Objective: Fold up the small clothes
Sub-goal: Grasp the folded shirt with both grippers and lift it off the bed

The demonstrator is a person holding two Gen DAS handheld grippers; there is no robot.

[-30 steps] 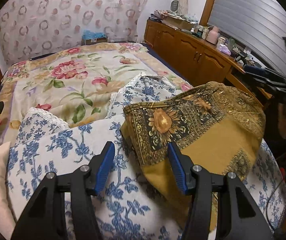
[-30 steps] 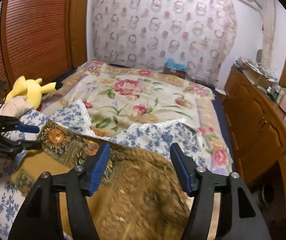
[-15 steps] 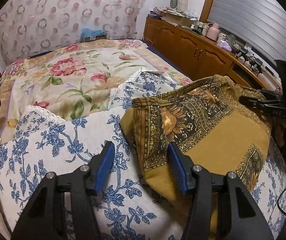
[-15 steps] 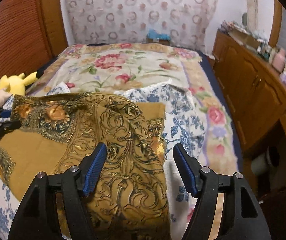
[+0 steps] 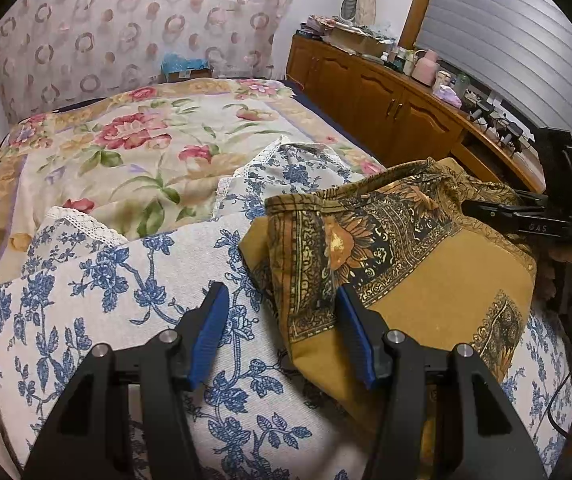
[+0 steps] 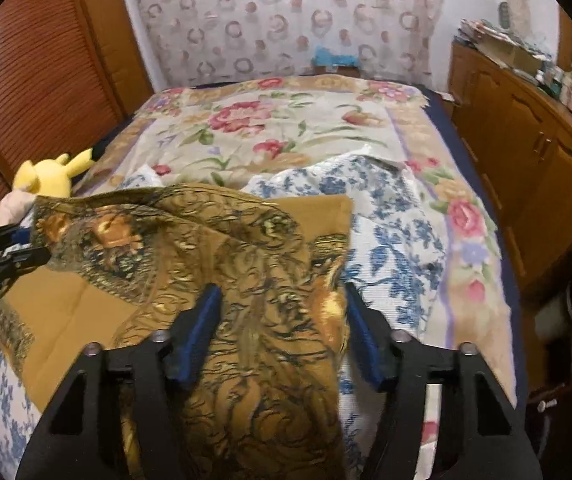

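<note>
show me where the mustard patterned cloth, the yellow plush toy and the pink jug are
mustard patterned cloth (image 6: 254, 264): right wrist view, its dark swirled fold.
yellow plush toy (image 6: 48, 174): right wrist view, its body.
pink jug (image 5: 426, 67): left wrist view, its side.

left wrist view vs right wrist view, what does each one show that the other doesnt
Only the left wrist view shows the window blind and the right gripper from the side, over the far edge of the mustard cloth.

Only the right wrist view shows the slatted wooden door and the whole yellow plush toy.

Both show the cloth, the blue floral cover, the flowered bedspread and the wooden cabinets.
</note>
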